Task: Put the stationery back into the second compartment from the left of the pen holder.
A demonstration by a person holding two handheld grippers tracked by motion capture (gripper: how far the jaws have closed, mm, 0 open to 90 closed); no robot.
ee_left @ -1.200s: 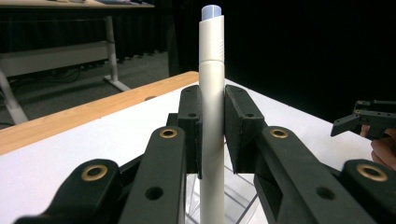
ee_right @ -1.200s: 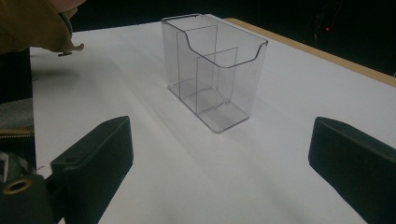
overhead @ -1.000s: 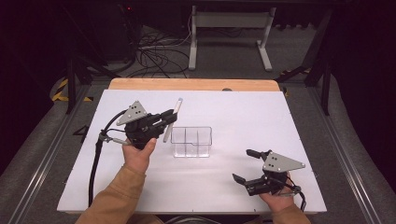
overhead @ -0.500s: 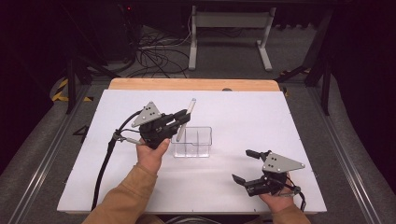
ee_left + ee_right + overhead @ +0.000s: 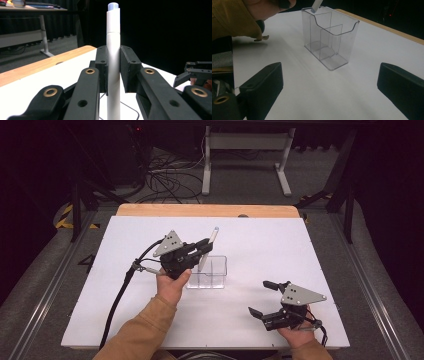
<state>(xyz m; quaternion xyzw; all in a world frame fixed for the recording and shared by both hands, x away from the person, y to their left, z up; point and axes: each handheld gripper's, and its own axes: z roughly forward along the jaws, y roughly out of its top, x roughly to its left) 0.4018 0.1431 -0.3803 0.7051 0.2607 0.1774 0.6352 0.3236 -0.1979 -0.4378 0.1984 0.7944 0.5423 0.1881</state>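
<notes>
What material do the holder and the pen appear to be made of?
Holder: probably clear acrylic or similar plastic, glossy; the table shows through its walls and divider. Pen: likely white plastic, smooth matte barrel with a bluish tip.

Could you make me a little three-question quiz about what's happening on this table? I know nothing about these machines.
1. What does the left gripper hold?
2. True or false: the right gripper is shut on the clear box.
3. Where is the pen's lower tip? A) lying on the table, B) at the box's open top, C) touching the right gripper.

Key:
1. A white pen, clamped between its jaws.
2. False. Its jaws stand wide open with nothing between them, apart from the box.
3. B. The right gripper view shows the tip at the rim.
</notes>
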